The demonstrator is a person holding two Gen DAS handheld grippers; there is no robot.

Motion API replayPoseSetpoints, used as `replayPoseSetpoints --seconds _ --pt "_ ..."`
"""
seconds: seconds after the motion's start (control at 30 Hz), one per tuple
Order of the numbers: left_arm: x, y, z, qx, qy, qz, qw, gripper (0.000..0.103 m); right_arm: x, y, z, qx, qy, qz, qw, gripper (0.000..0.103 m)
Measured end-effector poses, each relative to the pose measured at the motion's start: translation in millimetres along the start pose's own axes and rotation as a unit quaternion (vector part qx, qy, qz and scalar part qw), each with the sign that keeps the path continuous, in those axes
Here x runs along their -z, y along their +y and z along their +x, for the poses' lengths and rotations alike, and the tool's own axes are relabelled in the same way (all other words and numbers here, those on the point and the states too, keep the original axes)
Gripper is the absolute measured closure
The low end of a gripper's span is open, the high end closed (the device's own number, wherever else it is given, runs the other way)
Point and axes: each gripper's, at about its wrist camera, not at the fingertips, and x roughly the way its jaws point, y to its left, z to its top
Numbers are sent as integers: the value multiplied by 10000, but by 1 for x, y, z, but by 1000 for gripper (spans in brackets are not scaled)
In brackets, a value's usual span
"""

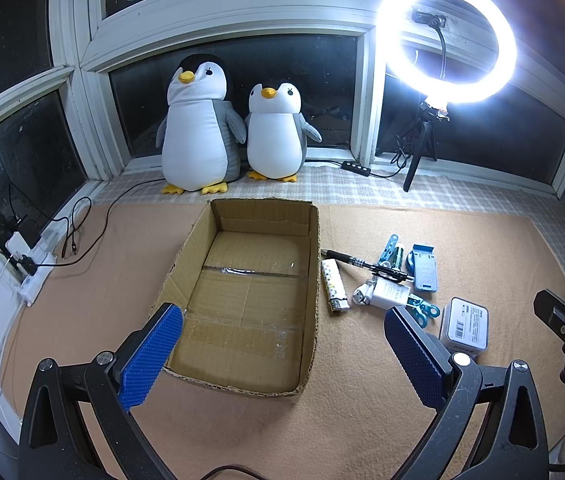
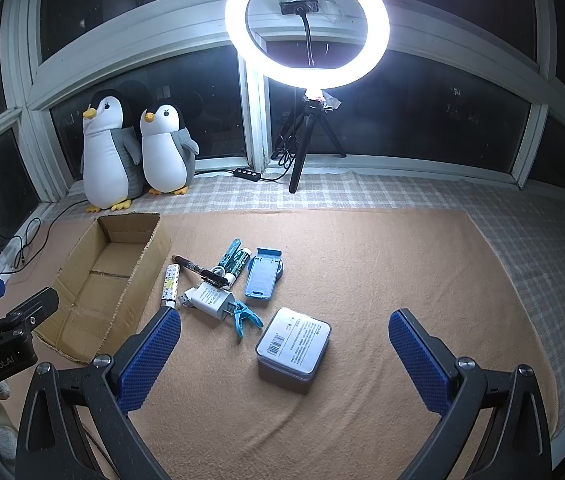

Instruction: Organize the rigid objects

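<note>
An open cardboard box sits on the tan mat, its flaps cut ragged and its taped floor bare. Just to its right lies a cluster of small hard items. A white patterned lighter lies alongside the box wall. A black pen lies slanted across the group, its tip over a white charger plug. A teal clip touches the plug's near edge, and another teal clip lies farther back beside a green-labelled tube. A blue phone stand lies flat at the right of the cluster. Nearer the camera, apart from the rest, rests a rounded clear case with a printed white label and barcode.

The left tongs hover spread wide over the box's near end, holding nothing. The right tongs are equally spread, empty, framing the clear case.
</note>
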Motion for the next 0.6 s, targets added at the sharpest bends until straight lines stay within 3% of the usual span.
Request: replayPoseSetpoints --seconds 0.6 --pt "1 0 1 7 14 1 10000 1 3 1 3 -12 53 5 10000 0"
